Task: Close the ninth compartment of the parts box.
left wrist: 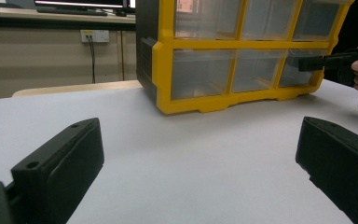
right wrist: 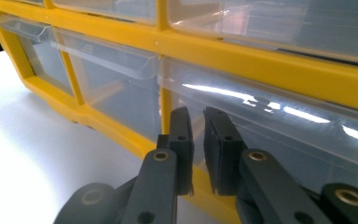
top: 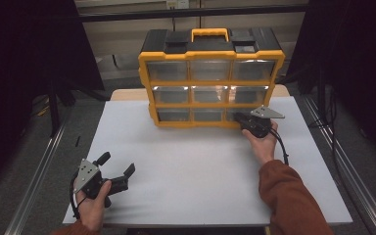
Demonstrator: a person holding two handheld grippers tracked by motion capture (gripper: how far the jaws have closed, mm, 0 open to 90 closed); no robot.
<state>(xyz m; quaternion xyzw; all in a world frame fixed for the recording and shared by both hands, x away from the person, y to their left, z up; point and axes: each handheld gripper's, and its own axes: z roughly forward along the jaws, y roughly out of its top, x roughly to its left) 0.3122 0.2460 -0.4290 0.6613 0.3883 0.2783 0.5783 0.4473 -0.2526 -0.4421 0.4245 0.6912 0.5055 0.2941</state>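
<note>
right hand-held gripper (right wrist: 196,154): jaws nearly closed, a slim gap, nothing gripped, tips at organiser's bottom-right drawer (right wrist: 279,135) | left hand-held gripper (top: 113,170): jaws wide apart, empty, well in front of organiser | organiser (top: 210,78): upright at worktop (top: 186,161) rear

I see the yellow and black plastic drawer cabinet (top: 210,78) standing at the far edge of the white table (top: 196,166). My right gripper (top: 241,119) points at its bottom right clear drawer (top: 240,114), tips touching the front, jaws nearly together. My left gripper (top: 116,164) rests near the table's front left corner, jaws spread apart.
</note>
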